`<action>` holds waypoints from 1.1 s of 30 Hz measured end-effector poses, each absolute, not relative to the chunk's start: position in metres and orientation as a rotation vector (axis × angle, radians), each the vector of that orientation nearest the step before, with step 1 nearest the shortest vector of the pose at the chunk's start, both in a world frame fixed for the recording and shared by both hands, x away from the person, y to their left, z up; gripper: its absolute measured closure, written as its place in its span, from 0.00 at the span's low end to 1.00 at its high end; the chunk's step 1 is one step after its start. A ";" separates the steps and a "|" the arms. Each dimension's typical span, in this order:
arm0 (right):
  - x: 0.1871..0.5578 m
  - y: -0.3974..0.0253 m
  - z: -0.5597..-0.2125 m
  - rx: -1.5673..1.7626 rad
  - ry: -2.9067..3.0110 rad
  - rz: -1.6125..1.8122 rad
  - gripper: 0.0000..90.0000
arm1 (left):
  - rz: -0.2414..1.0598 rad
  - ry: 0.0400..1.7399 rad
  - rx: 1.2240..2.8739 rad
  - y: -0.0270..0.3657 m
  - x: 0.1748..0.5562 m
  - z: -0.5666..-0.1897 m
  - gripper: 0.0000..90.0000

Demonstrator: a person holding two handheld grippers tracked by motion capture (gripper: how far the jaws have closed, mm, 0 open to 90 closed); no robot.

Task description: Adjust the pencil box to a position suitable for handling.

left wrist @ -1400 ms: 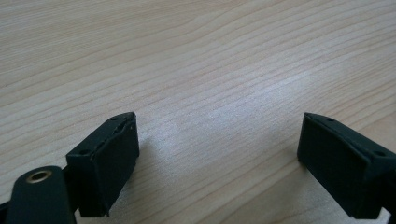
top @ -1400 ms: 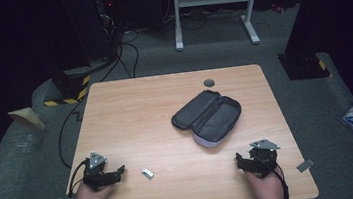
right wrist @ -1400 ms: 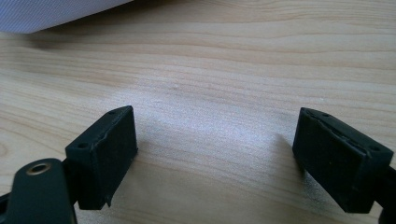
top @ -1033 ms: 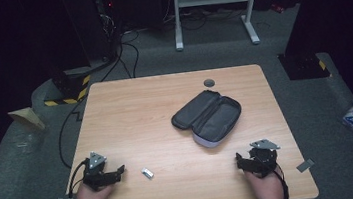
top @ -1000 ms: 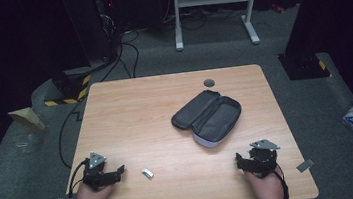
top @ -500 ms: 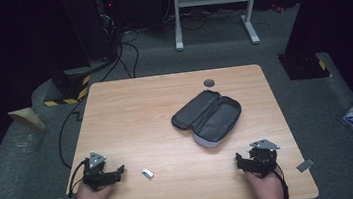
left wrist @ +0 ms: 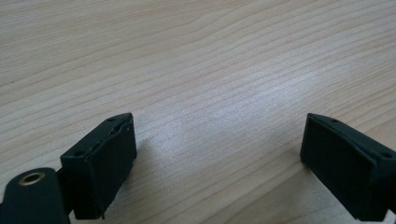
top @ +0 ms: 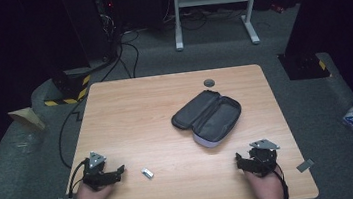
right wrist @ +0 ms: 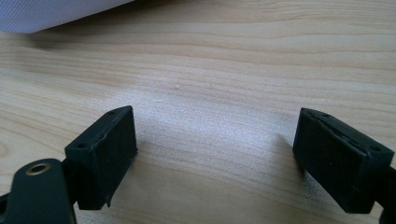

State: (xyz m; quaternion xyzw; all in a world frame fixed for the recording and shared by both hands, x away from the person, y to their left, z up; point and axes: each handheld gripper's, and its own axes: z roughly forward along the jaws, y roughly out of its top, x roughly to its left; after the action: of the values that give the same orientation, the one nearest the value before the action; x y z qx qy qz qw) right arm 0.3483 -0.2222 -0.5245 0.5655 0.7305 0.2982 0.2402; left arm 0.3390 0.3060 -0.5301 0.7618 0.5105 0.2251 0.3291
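Open grey case [top: 208,117] mid-table, small silver item [top: 146,173] near left gripper [top: 118,171]

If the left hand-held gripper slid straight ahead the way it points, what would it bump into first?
Probably the small silver object. The left hand-held gripper points sideways along the table toward it, jaws open, bare wood between them. Its own view shows just wood ahead, so the line is uncertain.

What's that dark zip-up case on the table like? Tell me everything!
The dark grey case is a long, rounded pouch that looks like fabric. It lies open like a clamshell on the wooden table, right of the middle, slanted. One half lies closed side up; the other shows a dark hollow with a pale lilac rim. Nothing but the table touches it.
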 end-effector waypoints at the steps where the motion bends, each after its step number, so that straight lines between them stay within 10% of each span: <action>1: 0.348 -0.222 -0.525 1.547 2.000 0.817 0.15 | 0.589 1.336 1.993 0.306 0.339 -0.530 0.12; 33: 0.340 -0.215 -0.502 1.461 1.975 0.950 0.22 | 0.584 1.327 2.002 0.307 0.339 -0.530 0.12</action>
State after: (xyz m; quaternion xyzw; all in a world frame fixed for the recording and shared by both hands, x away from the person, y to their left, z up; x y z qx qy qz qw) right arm 0.3395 -0.2152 -0.5024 0.5370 0.7258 0.3490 0.2510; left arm 0.3395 0.3065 -0.5299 0.7649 0.5070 0.2231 0.3288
